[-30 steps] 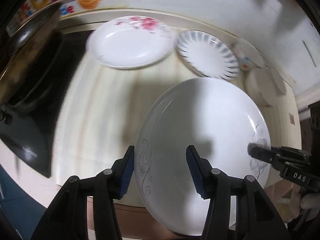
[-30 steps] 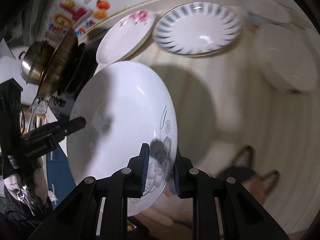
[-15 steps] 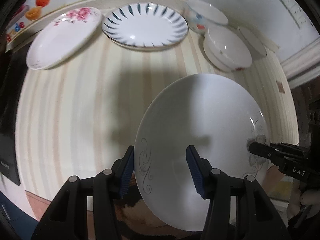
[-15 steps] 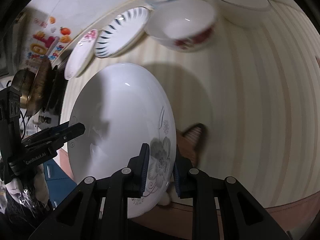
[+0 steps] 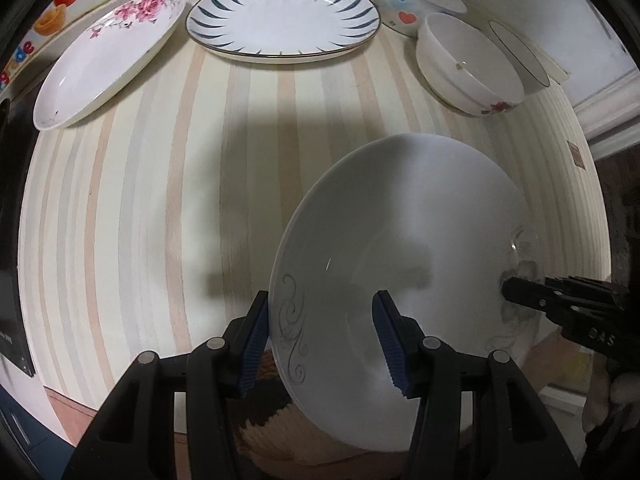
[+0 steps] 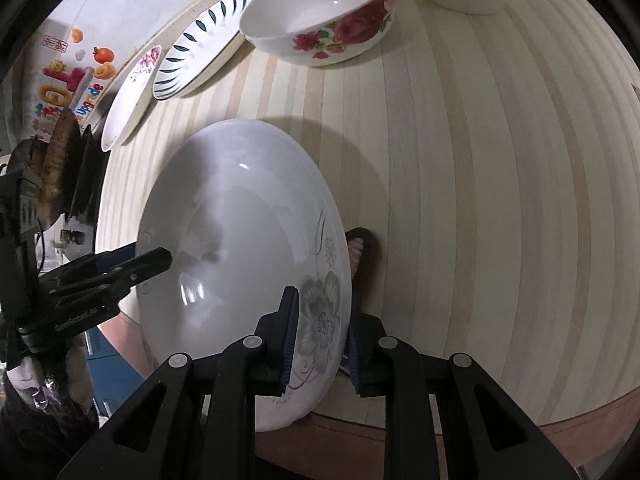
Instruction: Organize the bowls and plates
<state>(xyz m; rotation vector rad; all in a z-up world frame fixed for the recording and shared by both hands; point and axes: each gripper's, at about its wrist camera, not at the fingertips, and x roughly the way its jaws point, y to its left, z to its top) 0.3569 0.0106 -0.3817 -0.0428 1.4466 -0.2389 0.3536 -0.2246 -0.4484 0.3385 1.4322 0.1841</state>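
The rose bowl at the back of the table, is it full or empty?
Empty. The rose bowl stands upright on the striped table, and its white inside shows bare down to the bottom.

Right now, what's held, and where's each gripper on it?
One white plate, held by both: left gripper on the swirl-pattern rim, right gripper on the opposite grey-flower rim.

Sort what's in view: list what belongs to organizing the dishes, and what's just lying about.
Belongs:
grey-flower plate, held by both tools
pink-flower plate
blue-leaf plate
rose bowl
heart bowl

Lying about:
wall stickers
dark pan
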